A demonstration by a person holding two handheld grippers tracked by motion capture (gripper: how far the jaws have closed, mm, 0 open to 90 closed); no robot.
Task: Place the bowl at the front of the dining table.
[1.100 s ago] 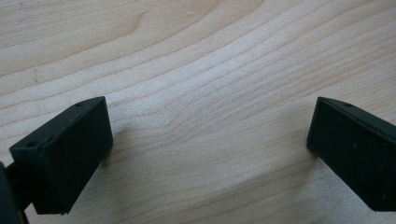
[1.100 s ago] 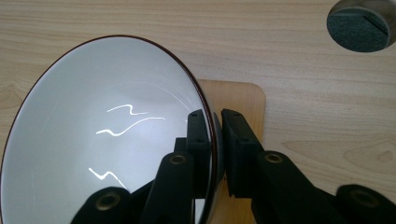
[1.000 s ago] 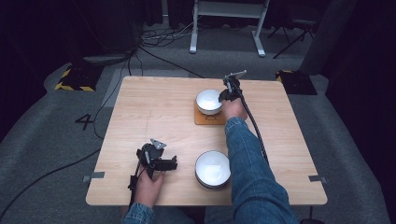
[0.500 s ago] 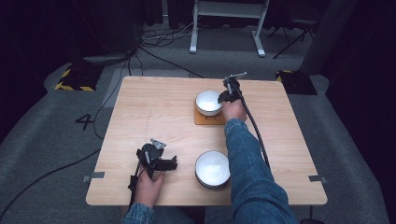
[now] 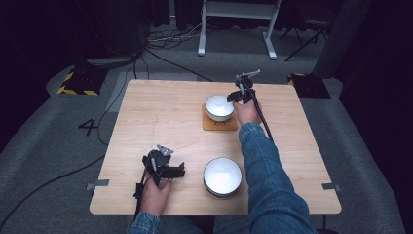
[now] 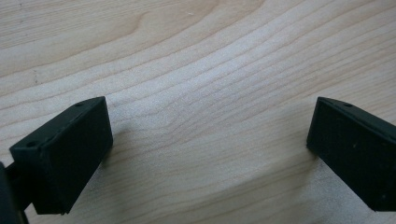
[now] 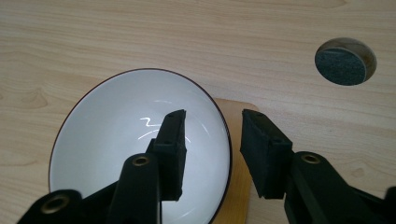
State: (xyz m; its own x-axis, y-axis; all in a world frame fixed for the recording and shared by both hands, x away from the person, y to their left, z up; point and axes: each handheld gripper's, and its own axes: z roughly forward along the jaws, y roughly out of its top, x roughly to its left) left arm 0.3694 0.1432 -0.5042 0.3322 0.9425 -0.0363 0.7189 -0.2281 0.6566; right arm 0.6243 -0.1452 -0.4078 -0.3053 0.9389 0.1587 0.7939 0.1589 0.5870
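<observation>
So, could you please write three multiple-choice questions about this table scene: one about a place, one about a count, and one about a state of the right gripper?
1. On what does the far bowl stand?
A. a brown square coaster
B. the bare table
C. the near bowl

2. How many white bowls are on the wooden table?
A. one
B. two
C. three

3. How do the fingers of the right gripper stand at the far bowl?
A. shut tight on the rim
B. apart, one inside the bowl and one outside it
C. both far off beside it

Answers:
1. A: the high view shows the coaster under it.
2. B: the far bowl and the near bowl are there.
3. B: in the right gripper view the rim passes between the fingers, with a gap on each side.
</observation>
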